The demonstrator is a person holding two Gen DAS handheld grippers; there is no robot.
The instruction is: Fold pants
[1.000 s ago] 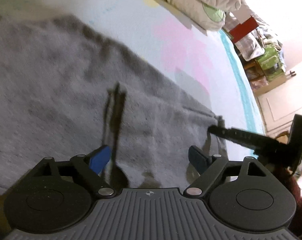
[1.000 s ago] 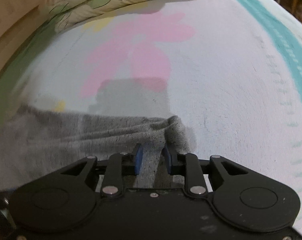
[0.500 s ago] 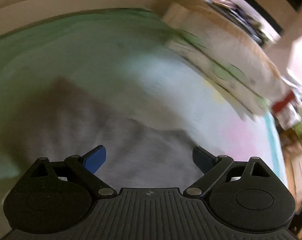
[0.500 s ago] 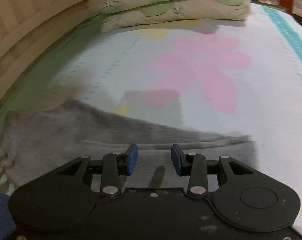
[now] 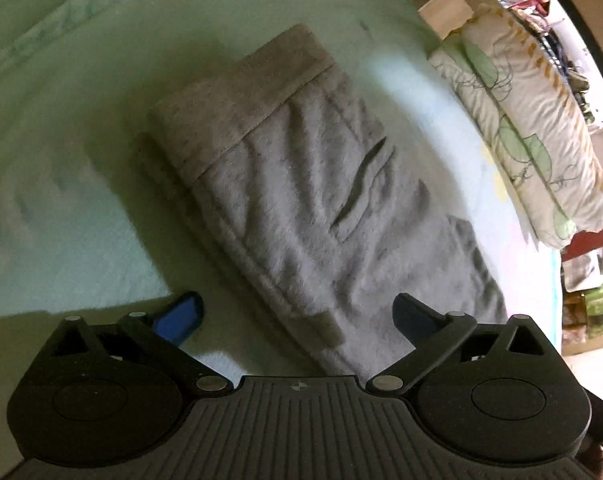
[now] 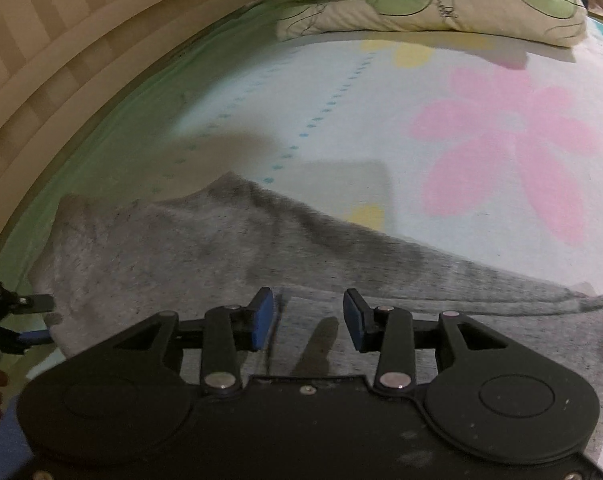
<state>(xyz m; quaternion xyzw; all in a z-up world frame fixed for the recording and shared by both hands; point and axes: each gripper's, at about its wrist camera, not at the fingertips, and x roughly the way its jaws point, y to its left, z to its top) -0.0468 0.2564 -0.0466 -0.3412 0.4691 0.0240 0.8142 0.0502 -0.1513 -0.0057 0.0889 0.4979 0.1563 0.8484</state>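
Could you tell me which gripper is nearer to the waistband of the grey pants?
Left. The left gripper hangs open near the waistband; the right gripper is open over the pants farther along.

grey fleece pants (image 5: 301,184) | folded, wrinkled | flat on bed sheet (image 5: 81,80)

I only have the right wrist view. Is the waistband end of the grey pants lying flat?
Observer: Yes. The left wrist view shows the grey fleece pants with their waistband band spread flat on the pale green bedsheet.
Operator: Is the left gripper holding any cloth?
Observer: No. The left gripper has its jaws wide open, apart from the fabric.
Operator: Any pocket showing?
Observer: Yes, one slit pocket opening faces up.
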